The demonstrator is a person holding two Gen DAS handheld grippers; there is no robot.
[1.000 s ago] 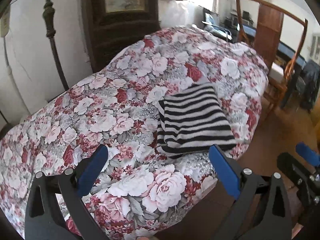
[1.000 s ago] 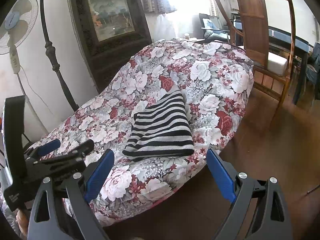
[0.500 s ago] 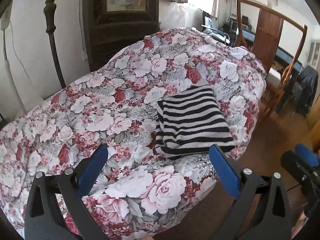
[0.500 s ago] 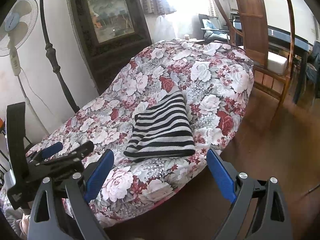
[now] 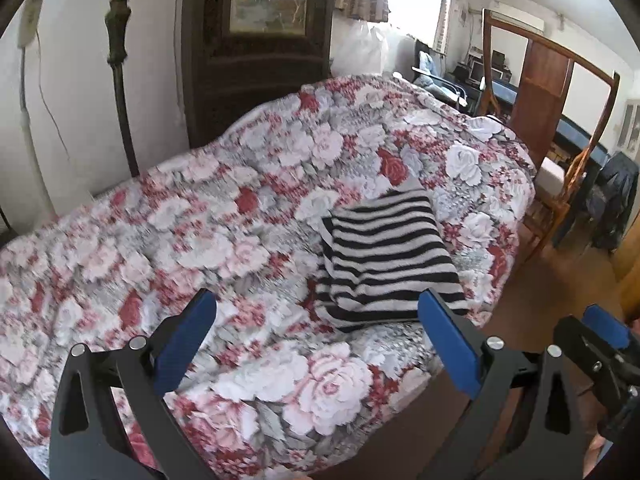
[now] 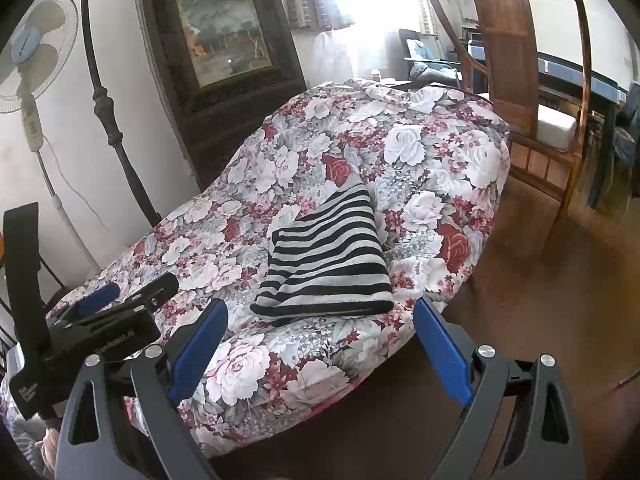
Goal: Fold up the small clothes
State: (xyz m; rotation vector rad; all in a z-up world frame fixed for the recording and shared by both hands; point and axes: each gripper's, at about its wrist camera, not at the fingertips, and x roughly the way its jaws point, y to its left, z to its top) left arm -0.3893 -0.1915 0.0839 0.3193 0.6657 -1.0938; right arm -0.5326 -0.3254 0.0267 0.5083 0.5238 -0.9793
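Note:
A black-and-white striped garment (image 5: 390, 262) lies folded into a neat rectangle on the floral bedspread (image 5: 224, 216), near its right edge. It also shows in the right wrist view (image 6: 330, 270). My left gripper (image 5: 318, 344) is open and empty, held back from the bed with the garment beyond its right finger. My right gripper (image 6: 320, 346) is open and empty, just short of the garment's near edge. The left gripper also shows in the right wrist view (image 6: 120, 300) at the lower left.
A wooden chair (image 6: 536, 92) stands right of the bed on the brown floor (image 6: 552, 280). A dark framed painting (image 6: 224, 32), a dark pole (image 6: 112, 120) and a standing fan (image 6: 32, 60) line the wall behind. A blue table (image 5: 568, 128) stands far right.
Both grippers have drawn back slightly from the bed, the left view panning a little. The folded garment has not moved, and both jaws stay open.

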